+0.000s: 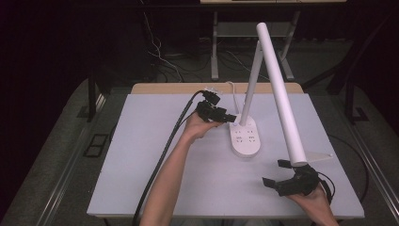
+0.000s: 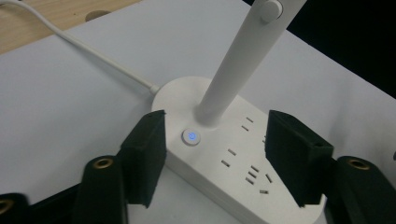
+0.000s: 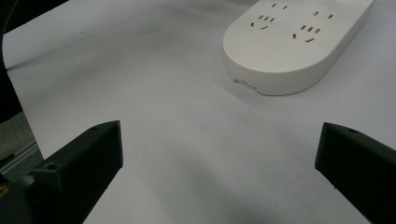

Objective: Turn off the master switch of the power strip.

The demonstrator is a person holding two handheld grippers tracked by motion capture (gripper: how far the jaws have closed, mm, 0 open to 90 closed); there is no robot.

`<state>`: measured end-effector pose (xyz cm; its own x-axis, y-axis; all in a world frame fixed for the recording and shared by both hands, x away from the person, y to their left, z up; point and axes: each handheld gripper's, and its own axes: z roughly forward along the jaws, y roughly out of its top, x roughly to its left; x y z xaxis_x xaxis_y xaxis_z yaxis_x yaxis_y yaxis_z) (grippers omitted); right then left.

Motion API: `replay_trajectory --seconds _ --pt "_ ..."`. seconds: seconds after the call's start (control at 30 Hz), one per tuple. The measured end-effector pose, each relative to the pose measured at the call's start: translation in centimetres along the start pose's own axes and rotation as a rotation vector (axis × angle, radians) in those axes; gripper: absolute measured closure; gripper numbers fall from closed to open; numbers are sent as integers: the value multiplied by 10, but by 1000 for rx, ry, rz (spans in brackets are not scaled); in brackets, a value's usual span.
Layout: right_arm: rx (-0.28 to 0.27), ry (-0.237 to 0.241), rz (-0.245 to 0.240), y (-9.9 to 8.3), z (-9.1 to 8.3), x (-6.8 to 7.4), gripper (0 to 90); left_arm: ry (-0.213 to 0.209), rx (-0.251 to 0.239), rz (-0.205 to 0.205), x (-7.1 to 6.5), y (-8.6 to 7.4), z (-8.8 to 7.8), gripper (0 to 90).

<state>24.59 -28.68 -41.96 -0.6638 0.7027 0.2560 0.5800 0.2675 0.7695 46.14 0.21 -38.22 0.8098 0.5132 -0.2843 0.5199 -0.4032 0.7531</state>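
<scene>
White desk lamp with a socket-strip base, standing right of centre on the table; its power button glows blue beside the upright stem. Left claw, jaws parted, straddles the base's button end without gripping it. Right claw, jaws wide apart and empty, hovers near the table's front right, under the lamp's long head.

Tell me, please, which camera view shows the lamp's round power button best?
The left gripper view: the power button sits close up on the lamp base, ring lit blue, beside the pole's foot and between the open jaws. In the high view that spot is too small to make out. The right gripper view takes in the base's socket end.
</scene>
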Motion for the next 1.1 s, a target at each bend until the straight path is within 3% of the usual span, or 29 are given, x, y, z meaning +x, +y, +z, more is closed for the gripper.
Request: replay_trajectory --seconds 0.33,0.5,0.63,1.1 --pt "-1 -2 -1 0 0 0 4 9 -14 -15 -3 3 10 645" --pt "-1 -2 -3 0 0 0 4 12 17 1 -2 4 14 763" --pt "2 -4 -10 0 1 0 4 13 10 -12 -3 2 20 885" --pt "1 -5 -11 0 0 1 4 37 50 -16 -6 -1 37 900"
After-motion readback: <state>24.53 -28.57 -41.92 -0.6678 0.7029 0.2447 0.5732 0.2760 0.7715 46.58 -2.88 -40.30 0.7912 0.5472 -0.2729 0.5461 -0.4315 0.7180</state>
